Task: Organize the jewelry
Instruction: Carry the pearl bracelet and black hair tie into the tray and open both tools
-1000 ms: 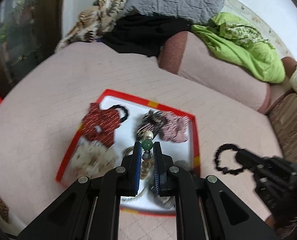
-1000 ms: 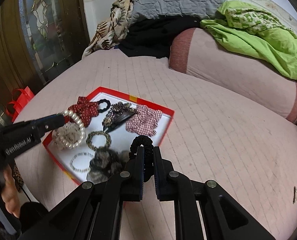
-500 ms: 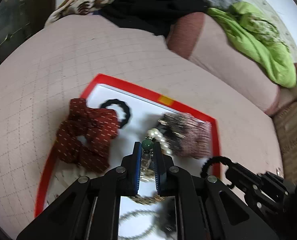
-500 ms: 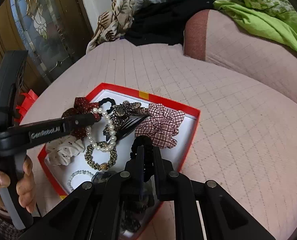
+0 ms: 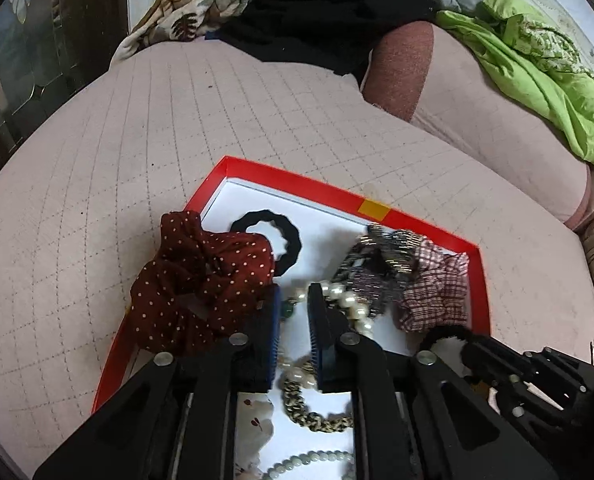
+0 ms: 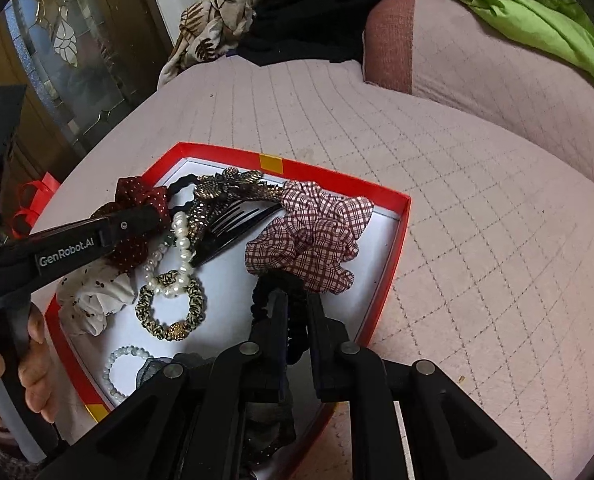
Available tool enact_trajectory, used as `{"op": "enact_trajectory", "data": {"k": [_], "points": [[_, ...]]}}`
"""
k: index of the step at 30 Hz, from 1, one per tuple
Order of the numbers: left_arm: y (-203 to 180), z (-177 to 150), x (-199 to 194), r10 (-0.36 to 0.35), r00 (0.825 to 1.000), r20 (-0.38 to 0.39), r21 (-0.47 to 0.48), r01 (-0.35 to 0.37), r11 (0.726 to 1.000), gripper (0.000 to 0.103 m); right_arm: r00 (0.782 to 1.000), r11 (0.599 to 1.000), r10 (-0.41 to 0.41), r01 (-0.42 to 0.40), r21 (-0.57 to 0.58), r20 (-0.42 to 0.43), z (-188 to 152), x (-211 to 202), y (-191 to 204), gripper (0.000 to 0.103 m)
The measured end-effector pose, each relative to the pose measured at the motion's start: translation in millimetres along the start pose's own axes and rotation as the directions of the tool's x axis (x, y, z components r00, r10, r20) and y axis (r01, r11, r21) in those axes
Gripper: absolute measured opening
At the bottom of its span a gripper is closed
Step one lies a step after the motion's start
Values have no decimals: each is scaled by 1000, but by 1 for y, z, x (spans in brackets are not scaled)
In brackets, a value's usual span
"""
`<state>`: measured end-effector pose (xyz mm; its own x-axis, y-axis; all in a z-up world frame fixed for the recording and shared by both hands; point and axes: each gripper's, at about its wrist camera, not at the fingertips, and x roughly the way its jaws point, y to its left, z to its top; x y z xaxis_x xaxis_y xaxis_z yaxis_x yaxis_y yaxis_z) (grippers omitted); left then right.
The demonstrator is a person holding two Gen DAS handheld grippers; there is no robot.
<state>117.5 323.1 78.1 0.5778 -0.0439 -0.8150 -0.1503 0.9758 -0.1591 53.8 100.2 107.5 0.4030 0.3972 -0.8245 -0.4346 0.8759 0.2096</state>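
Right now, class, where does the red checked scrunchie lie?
In the right wrist view the red checked scrunchie lies inside the red box near its right wall, just beyond the right gripper and right of the black comb.

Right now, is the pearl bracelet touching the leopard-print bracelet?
Touching. The right wrist view shows the pearl bracelet draped over the leopard-print bracelet's upper rim.

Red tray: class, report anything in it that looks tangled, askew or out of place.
The red tray is a jumble. The pearl bracelet lies draped across the leopard-print bracelet, right beside the black comb, and the dotted red scrunchie hangs over the tray's left rim.
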Motion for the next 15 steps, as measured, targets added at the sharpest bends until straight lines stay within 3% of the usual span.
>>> {"op": "enact_trajectory", "data": {"k": [3,7,15], "points": [[-6,0,-12,-3,1000,27,8,2,1000,29,1000,1000,-1,1,-24,3,0,-4,4,15],[-12,-2,-36,-1,998,68,23,-1,1000,39,1000,999,-4,6,-49,28,-1,-14,12,40],[-23,-24,-87,102,981,166,45,-110,993,61,997,997,-11,17,-71,76,-13,-52,23,45]]}}
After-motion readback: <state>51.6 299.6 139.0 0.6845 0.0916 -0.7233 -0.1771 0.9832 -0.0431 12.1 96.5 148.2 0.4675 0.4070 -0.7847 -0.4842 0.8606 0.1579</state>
